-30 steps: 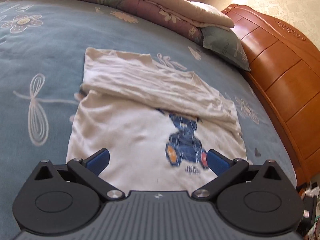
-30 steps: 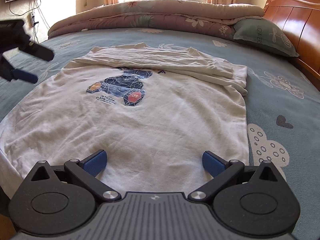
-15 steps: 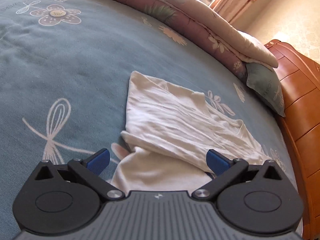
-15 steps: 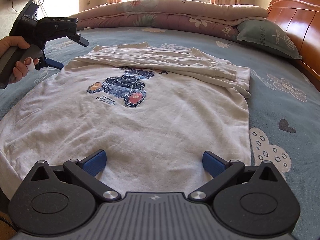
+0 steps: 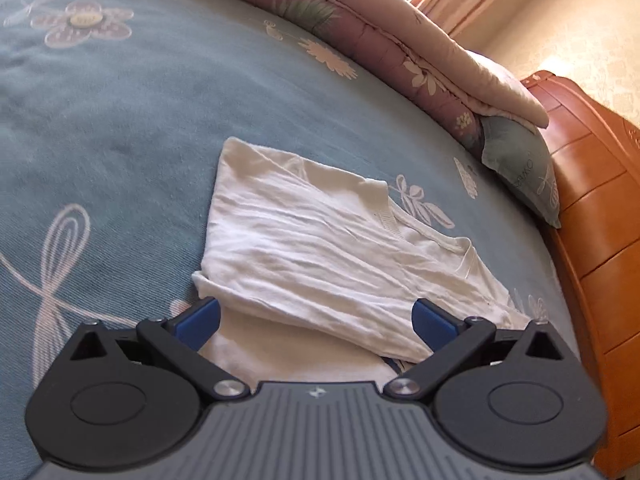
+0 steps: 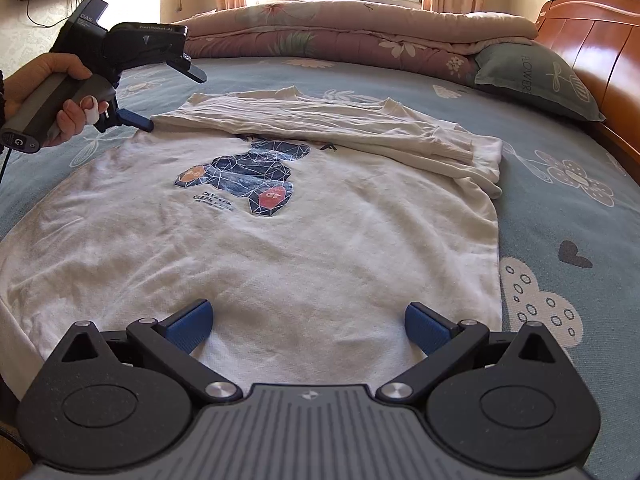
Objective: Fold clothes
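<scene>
While its top part lies folded down over itself, the white T-shirt (image 6: 280,248) is spread flat on the bed (image 6: 560,208), its blue bear print (image 6: 244,178) facing up just below the folded band. That folded part (image 5: 320,252) is wrinkled, with the neckline showing along its far edge. At the left corner of the fold, the left hand-held gripper (image 6: 160,96) hovers with its fingers spread wide, the lower blue fingertip (image 6: 134,119) just beside or touching the cloth corner; nothing is gripped between them. A person's hand (image 6: 60,96) wraps the handle of this tool. Near the T-shirt's hem, the right hand-held gripper (image 6: 306,326) sits low over the fabric, its jaws also wide apart and holding nothing. Beyond the T-shirt, a folded quilt (image 6: 360,36) stretches across the far side of the bed, and a grey-green pillow (image 6: 532,80) leans beside it against the wooden headboard (image 6: 592,44).
</scene>
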The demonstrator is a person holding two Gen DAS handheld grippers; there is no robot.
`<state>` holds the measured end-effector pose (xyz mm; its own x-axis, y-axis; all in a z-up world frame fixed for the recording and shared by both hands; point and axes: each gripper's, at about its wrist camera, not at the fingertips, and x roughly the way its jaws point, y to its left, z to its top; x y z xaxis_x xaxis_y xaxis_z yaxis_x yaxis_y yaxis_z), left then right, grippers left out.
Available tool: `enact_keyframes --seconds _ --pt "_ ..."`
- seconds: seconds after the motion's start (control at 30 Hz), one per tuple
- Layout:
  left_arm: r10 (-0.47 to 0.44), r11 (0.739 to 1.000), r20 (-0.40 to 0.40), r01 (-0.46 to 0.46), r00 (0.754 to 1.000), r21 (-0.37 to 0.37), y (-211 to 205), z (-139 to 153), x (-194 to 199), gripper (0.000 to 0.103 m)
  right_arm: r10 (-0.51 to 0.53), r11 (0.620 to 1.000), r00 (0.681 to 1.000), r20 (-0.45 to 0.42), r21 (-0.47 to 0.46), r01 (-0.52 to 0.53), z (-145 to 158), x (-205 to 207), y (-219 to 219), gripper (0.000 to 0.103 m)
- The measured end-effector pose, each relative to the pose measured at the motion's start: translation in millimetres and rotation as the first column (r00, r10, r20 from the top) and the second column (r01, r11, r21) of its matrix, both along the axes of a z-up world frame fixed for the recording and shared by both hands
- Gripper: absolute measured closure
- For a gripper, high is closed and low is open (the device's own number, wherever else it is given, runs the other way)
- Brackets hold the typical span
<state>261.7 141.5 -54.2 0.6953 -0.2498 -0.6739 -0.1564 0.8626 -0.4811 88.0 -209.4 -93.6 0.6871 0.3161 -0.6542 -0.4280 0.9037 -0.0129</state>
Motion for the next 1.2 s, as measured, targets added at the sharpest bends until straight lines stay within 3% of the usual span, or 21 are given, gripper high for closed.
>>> enact_keyframes --seconds 0.13,0.23,0.33,0.43,0.53,0.67,0.83,1.03,1.2 --pt "-0.122 0.991 0.033 0.119 0.992 0.065 -21 28 -35 0.001 -0.003 1.000 1.000 0.000 0.000 0.003 0 0 0 0.000" --pt "-0.217 0.968 0.037 0.210 0.976 0.135 -45 36 -72 0.001 -0.003 1.000 1.000 0.001 0.001 0.003 0 0 0 0.000" --pt "-0.292 0.935 0.041 0.276 0.956 0.222 -72 32 -112 0.001 -0.003 1.000 1.000 0.002 -0.001 0.003 0 0 0 0.000" --pt "-0.298 0.910 0.052 0.267 0.953 0.318 -96 16 -148 0.001 -0.009 1.000 1.000 -0.003 -0.004 0.009 4 -1 1 0.000" --pt "-0.272 0.924 0.033 0.251 0.962 0.289 -102 -4 -170 0.001 -0.010 0.999 1.000 0.012 0.046 0.010 9 -5 -4 0.000" --pt "-0.214 0.932 -0.030 0.213 0.976 0.292 -100 -24 -182 0.001 0.011 0.995 0.999 -0.036 0.103 -0.007 6 -7 -12 0.000" --pt "-0.176 0.949 0.001 0.170 0.984 0.267 -90 -27 -195 0.001 0.025 0.999 1.000 -0.016 0.030 -0.025 0 -27 -34 0.000" --pt "-0.167 0.957 0.029 0.155 0.986 0.246 -87 -29 -199 0.001 0.032 0.995 0.999 -0.017 0.091 -0.030 5 -50 -65 0.000" --pt "-0.173 0.964 0.041 0.161 0.984 0.211 -81 -29 -200 0.001 0.084 0.983 0.996 -0.013 0.167 -0.081 23 -61 -48 0.000"
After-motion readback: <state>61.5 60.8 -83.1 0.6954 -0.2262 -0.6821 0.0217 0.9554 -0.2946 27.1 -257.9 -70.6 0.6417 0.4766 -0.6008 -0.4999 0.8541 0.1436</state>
